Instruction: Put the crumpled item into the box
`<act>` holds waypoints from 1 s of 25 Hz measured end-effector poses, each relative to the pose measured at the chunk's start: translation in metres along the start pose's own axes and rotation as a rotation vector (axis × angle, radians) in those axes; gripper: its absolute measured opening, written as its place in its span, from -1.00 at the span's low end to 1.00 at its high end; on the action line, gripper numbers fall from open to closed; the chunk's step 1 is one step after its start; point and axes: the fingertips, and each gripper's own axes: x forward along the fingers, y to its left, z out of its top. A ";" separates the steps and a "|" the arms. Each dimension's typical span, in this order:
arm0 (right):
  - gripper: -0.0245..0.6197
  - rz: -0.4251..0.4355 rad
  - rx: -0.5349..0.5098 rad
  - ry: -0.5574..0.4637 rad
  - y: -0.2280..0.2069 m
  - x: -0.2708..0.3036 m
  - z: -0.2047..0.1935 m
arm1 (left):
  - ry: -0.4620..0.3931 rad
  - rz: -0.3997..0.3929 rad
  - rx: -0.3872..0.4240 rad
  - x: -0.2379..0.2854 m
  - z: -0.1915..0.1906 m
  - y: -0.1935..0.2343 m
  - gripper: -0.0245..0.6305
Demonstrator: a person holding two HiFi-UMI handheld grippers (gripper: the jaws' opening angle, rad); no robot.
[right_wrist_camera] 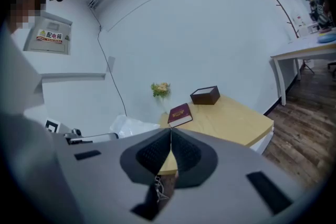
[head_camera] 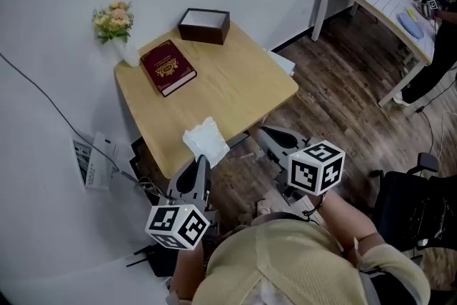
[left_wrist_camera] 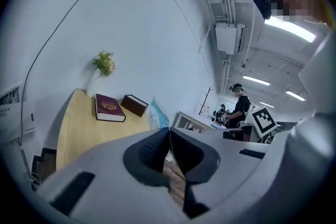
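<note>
Roughly square wooden surface (head_camera: 243, 93), pale and smooth. At its near edge lies the crumpled item (head_camera: 206, 140): white, papery, creased. At the far edge is the box (head_camera: 204, 25): dark brown, rectangular, open-topped, pale inside. Near it is a maroon hardback book (head_camera: 168, 67) with a gold emblem. The wall sign (right_wrist_camera: 50, 35) reads 配电箱. The left gripper (left_wrist_camera: 169, 131) is clenched, its tips by the item. The right gripper (right_wrist_camera: 170, 131) is clenched, empty, off the surface.

head view: steeply down on table (head_camera: 235, 89) | both gripper views: low, level, toward wall (right_wrist_camera: 210, 34) | shared: table, box (head_camera: 204, 25)
</note>
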 end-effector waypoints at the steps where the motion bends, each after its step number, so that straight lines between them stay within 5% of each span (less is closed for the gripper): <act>1: -0.83 0.001 0.002 0.002 -0.002 0.000 0.000 | 0.000 0.003 -0.001 0.002 0.000 0.000 -0.85; 25: -0.83 0.044 0.019 0.027 -0.039 0.002 0.007 | 0.016 0.047 0.046 0.051 0.002 -0.017 -0.85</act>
